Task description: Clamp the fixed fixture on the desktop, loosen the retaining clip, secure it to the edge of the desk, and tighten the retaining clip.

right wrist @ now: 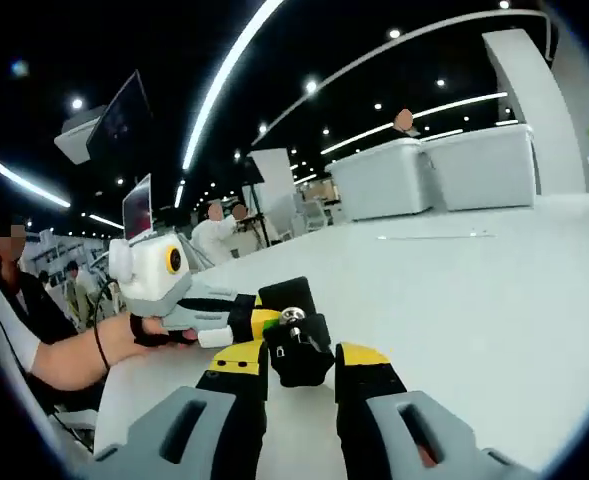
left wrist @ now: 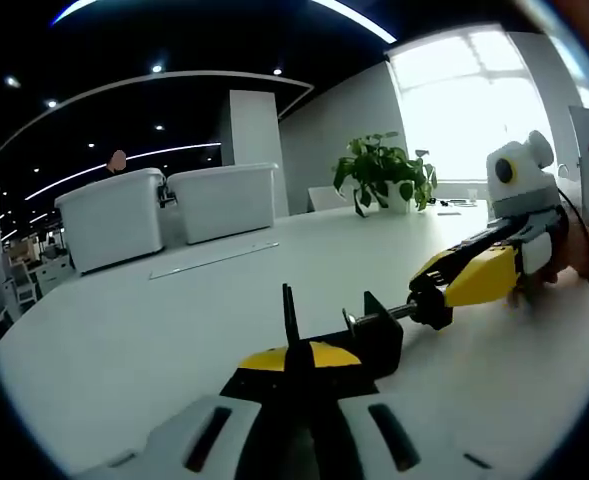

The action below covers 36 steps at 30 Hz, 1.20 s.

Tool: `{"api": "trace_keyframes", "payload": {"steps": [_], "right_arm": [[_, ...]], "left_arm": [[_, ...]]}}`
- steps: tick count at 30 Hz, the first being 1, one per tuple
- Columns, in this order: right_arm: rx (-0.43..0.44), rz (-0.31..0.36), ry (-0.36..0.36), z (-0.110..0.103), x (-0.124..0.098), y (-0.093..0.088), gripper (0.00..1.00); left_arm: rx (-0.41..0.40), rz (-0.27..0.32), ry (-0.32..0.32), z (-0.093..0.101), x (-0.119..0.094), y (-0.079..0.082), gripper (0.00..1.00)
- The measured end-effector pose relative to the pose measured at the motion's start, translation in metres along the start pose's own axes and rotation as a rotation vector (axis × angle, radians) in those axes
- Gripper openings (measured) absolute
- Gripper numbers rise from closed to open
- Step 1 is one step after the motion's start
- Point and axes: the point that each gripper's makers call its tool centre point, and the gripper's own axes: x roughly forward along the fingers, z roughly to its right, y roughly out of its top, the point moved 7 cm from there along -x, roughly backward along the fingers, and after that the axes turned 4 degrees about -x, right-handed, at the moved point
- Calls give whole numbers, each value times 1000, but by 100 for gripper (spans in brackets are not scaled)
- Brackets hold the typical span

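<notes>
Left gripper view: left gripper (left wrist: 292,385) pinching black clamp fixture (left wrist: 359,335) on white desk (left wrist: 174,330), jaws pressed against its body. Right gripper (left wrist: 452,283) reaching in from right, yellow-tipped jaws closing on clamp's screw knob (left wrist: 432,305). Right gripper view: same fixture (right wrist: 296,345) sitting between yellow pads (right wrist: 364,356). Storage bins (left wrist: 164,210) and potted plant (left wrist: 384,172) standing beyond.
</notes>
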Motion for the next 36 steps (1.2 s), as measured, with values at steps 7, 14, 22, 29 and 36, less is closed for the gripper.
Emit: {"api": "trace_keyframes", "payload": {"steps": [7, 14, 22, 29, 36], "right_arm": [[49, -8, 4, 2, 3, -1, 25], [-20, 14, -5, -1, 3, -1, 24], [-586, 25, -110, -22, 2, 1, 24], [-819, 13, -163, -30, 6, -3, 24], [-612, 34, -131, -24, 3, 0, 25]], "left_arm": [[0, 0, 0, 0, 0, 0, 5], [-1, 0, 2, 1, -1, 0, 5], [0, 1, 4, 1, -2, 0, 5], [0, 0, 9, 0, -3, 0, 5], [-1, 0, 9, 0, -2, 0, 5]]}}
